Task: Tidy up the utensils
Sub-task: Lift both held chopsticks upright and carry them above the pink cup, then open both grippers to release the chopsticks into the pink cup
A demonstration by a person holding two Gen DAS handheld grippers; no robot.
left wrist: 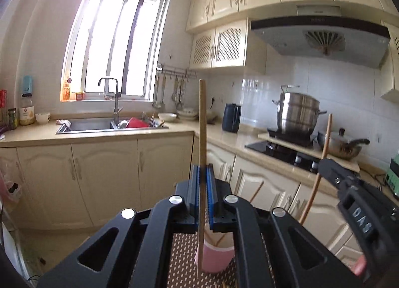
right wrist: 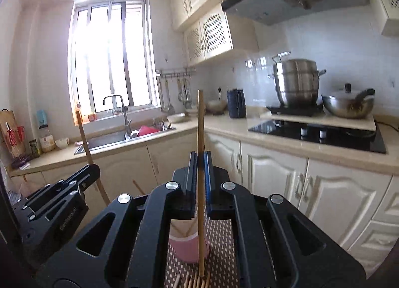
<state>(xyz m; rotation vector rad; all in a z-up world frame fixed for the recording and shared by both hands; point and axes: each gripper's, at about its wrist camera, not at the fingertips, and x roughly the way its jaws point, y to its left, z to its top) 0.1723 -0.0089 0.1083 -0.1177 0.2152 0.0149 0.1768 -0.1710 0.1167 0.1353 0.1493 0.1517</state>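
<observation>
My left gripper [left wrist: 204, 170] is shut on a wooden chopstick [left wrist: 202, 123] held upright, its lower end hanging in front of a pink cup [left wrist: 217, 258]. My right gripper [right wrist: 201, 158] is shut on another upright chopstick [right wrist: 200, 123] whose lower end reaches down beside the pink cup [right wrist: 188, 248]. The cup stands on a dotted brown mat [right wrist: 222, 250] and holds a few chopsticks. Several loose chopsticks [right wrist: 192, 281] lie on the mat below. The right gripper with its chopstick shows in the left wrist view [left wrist: 324, 165]; the left gripper shows in the right wrist view [right wrist: 92, 170].
Cream kitchen cabinets and counter run behind. A sink [left wrist: 109, 124] with dishes sits under the window. A dark kettle [left wrist: 231, 117], a steel pot [left wrist: 298, 113] and a wok [left wrist: 345, 144] stand by the stove.
</observation>
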